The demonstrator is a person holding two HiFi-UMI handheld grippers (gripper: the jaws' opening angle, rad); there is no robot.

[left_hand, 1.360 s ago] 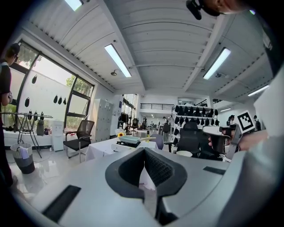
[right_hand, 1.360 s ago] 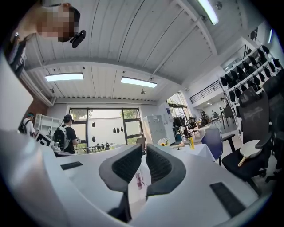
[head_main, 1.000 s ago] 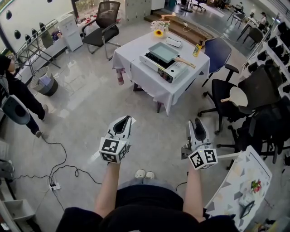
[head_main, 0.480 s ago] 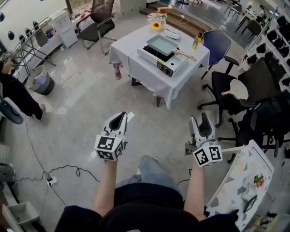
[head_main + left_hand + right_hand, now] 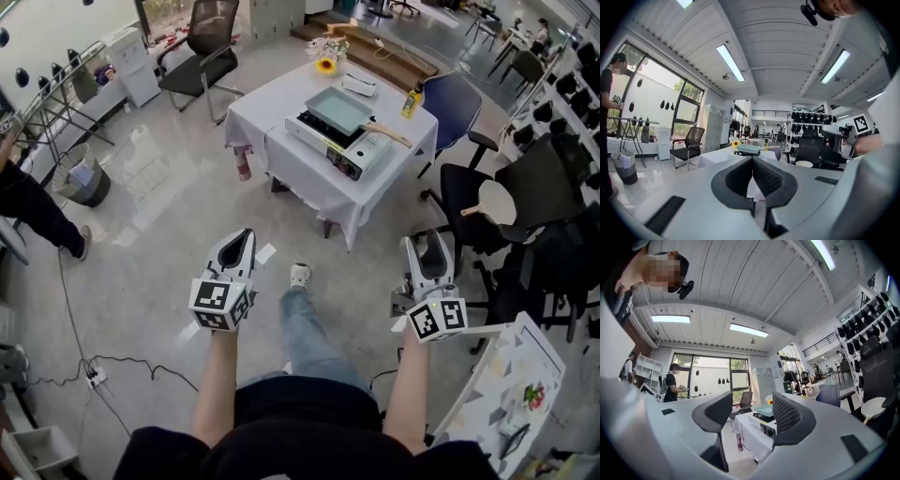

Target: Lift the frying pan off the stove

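The frying pan point(image 5: 339, 108) sat on top of the stove point(image 5: 337, 148), and the stove sat on a table point(image 5: 272, 108) with a white cloth, far up the room. The pan's wooden handle point(image 5: 388, 135) stuck out past the stove toward a blue chair point(image 5: 452, 101) — a good spot to grab, I think. The person stood well apart from the table with one shoe point(image 5: 299, 275) out in front, so it looked like a walk over to it, and nothing had been touched yet. Both tools were held out low in front, most likely just carried along. The left gripper point(image 5: 243, 239) had its jaws pressed together with nothing in them. The right gripper point(image 5: 428, 242) had just been opening its jaws; they stood wide with only air between them, maybe getting ready for the handle. Some things were hard to see. The pan was small from this far, so I could not tell if anything lay inside it or if its pale green top was a lid. The stove's front knobs were just dark dots. A yellow bottle point(image 5: 410, 101) and a sunflower point(image 5: 325, 66) stood near the stove, but the bottle's label was too tiny to read. Another person point(image 5: 30, 202) at the left was cut off by the edge — only a dark sleeve and legs showed.
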